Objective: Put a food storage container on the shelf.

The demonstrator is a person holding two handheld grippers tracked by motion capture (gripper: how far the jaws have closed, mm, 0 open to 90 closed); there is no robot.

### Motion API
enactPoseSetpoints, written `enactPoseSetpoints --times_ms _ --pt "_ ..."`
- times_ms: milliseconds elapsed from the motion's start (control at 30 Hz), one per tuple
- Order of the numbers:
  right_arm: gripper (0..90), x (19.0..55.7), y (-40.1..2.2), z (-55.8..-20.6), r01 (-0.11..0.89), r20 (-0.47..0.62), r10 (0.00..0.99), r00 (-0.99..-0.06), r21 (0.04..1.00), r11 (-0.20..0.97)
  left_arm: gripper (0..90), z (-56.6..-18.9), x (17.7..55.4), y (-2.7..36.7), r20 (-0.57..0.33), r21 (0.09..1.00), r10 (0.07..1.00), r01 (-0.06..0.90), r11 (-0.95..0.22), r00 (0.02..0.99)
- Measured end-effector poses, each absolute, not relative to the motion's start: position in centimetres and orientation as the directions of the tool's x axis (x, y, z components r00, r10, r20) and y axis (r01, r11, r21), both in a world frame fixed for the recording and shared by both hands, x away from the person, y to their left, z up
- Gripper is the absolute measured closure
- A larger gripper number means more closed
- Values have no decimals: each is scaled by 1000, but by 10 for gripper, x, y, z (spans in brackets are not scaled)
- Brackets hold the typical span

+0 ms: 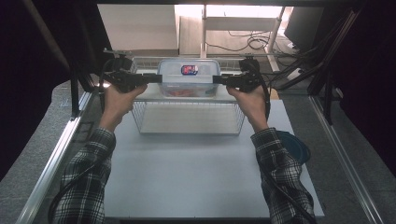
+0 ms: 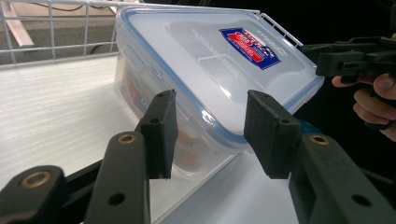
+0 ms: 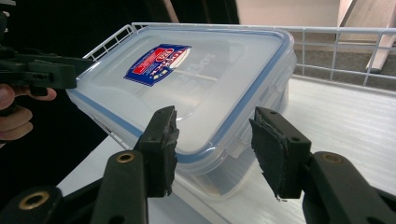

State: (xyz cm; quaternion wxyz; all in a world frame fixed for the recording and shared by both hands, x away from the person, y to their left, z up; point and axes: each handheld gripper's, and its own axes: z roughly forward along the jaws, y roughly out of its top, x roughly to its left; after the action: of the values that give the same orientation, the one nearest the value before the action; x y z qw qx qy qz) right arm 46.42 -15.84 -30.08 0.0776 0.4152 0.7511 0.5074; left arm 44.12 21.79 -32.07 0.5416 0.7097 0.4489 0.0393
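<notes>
Counter point(image 1: 196, 177) surface lies bare in the near field, with a dark blue round item point(image 1: 295, 145) at its right edge beside the person's sleeve. Beyond it stands a white wire rack point(image 1: 187, 122); the clear plastic container point(image 1: 188, 77) with a blue-sealed lid and a red-and-blue label point(image 1: 189, 70) rests on the rack's upper shelf. The left gripper point(image 1: 153, 78) and right gripper point(image 1: 218, 79) meet the container's two short ends. In each gripper view the fingers point(image 2: 161, 133) stand half-open astride a lid corner, not visibly pressing on it. Judgement: the box is rigid, smooth and likely slippery; reddish contents add modest weight. The best hold appears to be the end walls under the lid rim, both sides together, keeping it level.
</notes>
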Motion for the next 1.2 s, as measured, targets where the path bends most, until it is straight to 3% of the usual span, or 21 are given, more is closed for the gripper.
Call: enactPoseSetpoints --times_ms 533,667,1033,1200 --pt "481 459 -160 -302 541 304 697 -649 829 142 548 -320 439 216 -412 811 691 585 -19 594" --pt "466 458 -159 -301 532 289 705 -648 834 147 542 -315 436 213 -369 819 711 571 -56 599" --pt "308 446 -168 -299 471 247 679 -692 867 164 280 -302 414 212 -270 857 719 501 -123 640" --pt "240 438 -170 -300 448 214 676 -705 873 192 222 -305 396 208 -208 872 718 459 -172 664"
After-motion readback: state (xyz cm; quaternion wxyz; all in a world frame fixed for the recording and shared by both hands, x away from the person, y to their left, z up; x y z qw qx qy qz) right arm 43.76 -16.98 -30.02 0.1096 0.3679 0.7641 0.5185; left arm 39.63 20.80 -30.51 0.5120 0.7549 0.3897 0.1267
